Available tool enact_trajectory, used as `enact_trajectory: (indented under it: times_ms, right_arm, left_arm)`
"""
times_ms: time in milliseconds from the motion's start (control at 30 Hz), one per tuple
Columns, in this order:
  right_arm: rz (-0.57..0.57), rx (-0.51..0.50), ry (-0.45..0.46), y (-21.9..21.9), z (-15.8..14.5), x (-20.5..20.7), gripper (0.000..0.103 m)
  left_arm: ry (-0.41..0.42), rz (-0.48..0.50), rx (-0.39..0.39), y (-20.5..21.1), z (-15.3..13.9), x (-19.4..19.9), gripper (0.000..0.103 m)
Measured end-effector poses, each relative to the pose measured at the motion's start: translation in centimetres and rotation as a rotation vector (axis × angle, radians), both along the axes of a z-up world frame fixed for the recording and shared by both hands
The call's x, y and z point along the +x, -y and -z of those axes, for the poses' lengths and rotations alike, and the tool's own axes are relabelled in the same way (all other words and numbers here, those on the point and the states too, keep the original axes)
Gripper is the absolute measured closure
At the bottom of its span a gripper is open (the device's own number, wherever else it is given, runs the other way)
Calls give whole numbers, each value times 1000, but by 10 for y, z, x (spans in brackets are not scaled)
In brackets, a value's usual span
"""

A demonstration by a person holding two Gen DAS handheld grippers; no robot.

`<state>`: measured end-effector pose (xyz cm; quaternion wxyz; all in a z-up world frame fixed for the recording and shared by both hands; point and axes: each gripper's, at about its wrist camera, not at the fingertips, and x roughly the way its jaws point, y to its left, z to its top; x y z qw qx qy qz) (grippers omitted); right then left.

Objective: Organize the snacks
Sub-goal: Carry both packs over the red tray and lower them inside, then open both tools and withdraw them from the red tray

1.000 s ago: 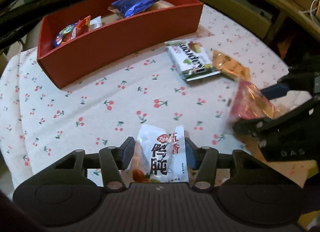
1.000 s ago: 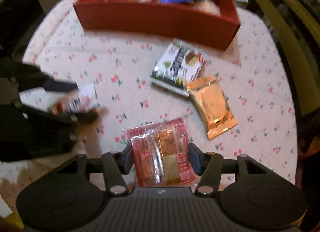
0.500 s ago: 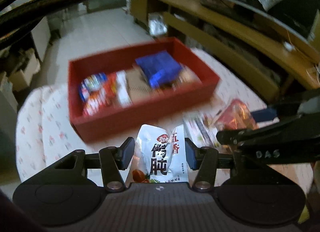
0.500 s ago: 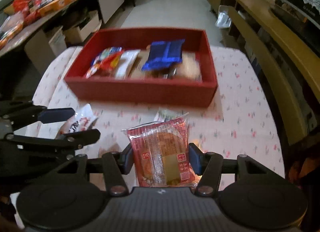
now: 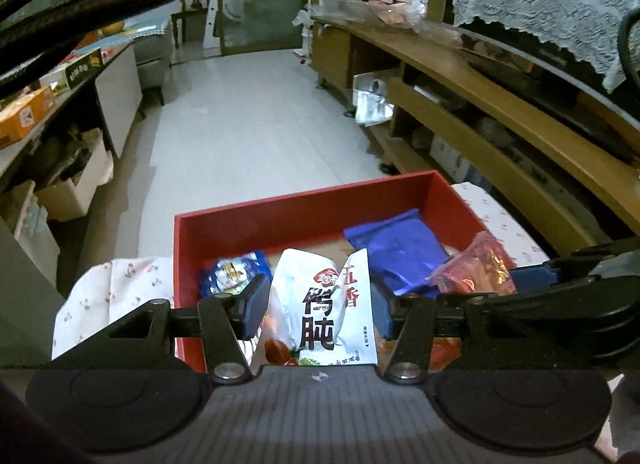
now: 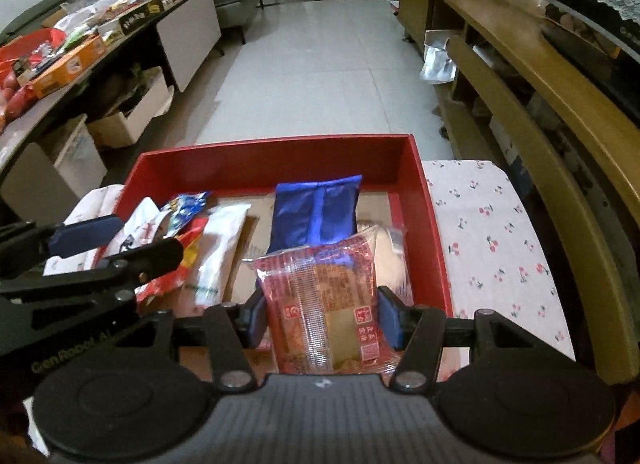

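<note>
L gripper point(image 5: 318, 310) pinching white pouch point(image 5: 320, 308), R gripper point(image 6: 322, 314) pinching red pack point(image 6: 326, 304) over red box point(image 6: 272, 152); side-by-side release prob. risks grippers clashing, packs piling crooked.

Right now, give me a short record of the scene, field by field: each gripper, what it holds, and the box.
left gripper: shut on white snack pouch, over the box
right gripper: shut on red cake packet, over the box
red box: open top, on the cherry-print tablecloth
inside box: blue packet, other snacks
</note>
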<state>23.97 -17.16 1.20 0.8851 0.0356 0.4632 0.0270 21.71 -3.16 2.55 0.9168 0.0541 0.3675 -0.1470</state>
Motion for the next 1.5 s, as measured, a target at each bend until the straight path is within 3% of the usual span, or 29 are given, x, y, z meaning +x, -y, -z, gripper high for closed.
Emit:
enact_trajectory:
  times_ms: [267,1067,1233,1500]
  right_arm:
    - [9,-18,10,-1,7,19,31]
    - [17,-69,50,-6,22,37,31]
    - [16,-63,51,-2,23,38,31]
    - [43,-63,88,5,14,37,26]
  left_arm:
    - [-26,-32,22,0,18,18,43]
    - [-15,-65,85,9,32,28,41]
    - [-3,-67,83,9,29,26,30]
    - [16,-73,83,8,24,24,25]
